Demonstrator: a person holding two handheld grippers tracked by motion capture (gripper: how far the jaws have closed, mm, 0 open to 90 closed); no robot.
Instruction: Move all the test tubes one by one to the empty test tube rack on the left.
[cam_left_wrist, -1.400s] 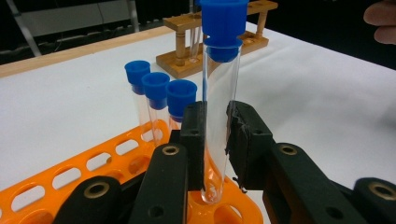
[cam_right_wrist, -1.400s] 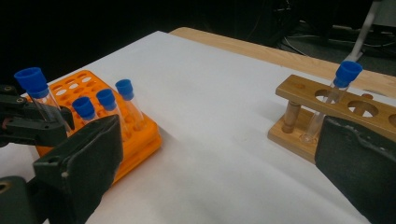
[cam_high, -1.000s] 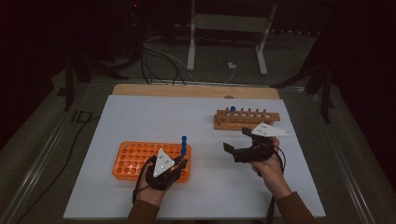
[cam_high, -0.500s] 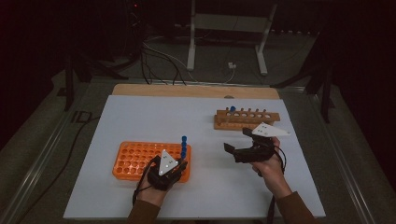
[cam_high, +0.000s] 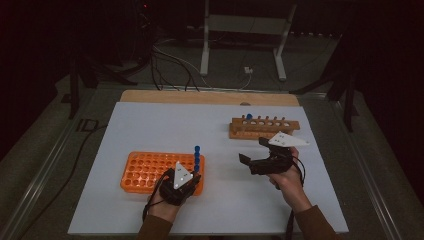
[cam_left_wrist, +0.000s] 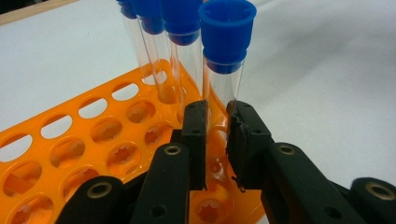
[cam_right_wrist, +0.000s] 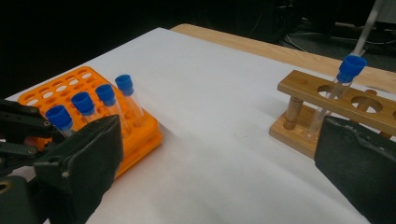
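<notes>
An orange tube rack (cam_high: 145, 172) lies on the white table in front of the left hand. Several blue-capped glass tubes (cam_high: 197, 157) stand in a row at its right end. My left gripper (cam_high: 194, 175) is shut on the nearest tube (cam_left_wrist: 219, 88), its pads pressing the glass low down while the tube stands in the rack (cam_left_wrist: 70, 140). My right gripper (cam_high: 252, 150) hovers open to the right, with nothing between its wide jaws (cam_right_wrist: 219, 163). Behind it, a wooden rack (cam_high: 265, 127) holds one blue-capped tube (cam_high: 249, 117) at its left end.
The white sheet (cam_high: 165, 125) covers the table, with bare room between the two racks and at the back left. A wooden strip (cam_high: 200, 96) runs along the far edge. Cables and a metal stand (cam_high: 240, 45) are on the dark floor beyond.
</notes>
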